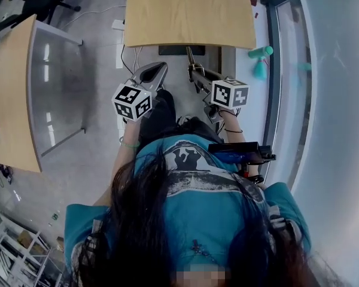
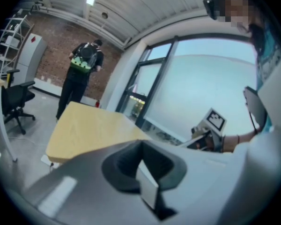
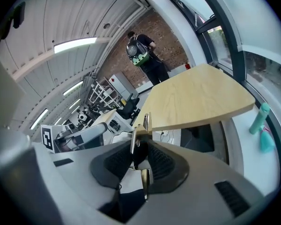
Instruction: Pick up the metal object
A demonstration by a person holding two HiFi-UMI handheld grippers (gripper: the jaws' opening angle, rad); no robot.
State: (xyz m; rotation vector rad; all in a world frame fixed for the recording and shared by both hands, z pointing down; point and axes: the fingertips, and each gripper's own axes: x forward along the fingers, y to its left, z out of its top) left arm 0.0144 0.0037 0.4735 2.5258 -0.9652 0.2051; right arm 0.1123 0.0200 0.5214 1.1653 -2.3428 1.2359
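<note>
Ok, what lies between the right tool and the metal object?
Nothing: the right tool is closed directly on the metal object, which sticks out from its jaws. The right gripper view shows this.

A person in a teal T-shirt (image 1: 197, 190) faces a light wooden worktop (image 1: 185, 14), the grey left hand-held gripper (image 1: 157, 70) beside the right hand-held gripper (image 1: 193, 72), a thin metal strip (image 1: 189, 55) jutting from the right one's jaws. A teal bottle (image 1: 260, 63) is near the window.
</note>
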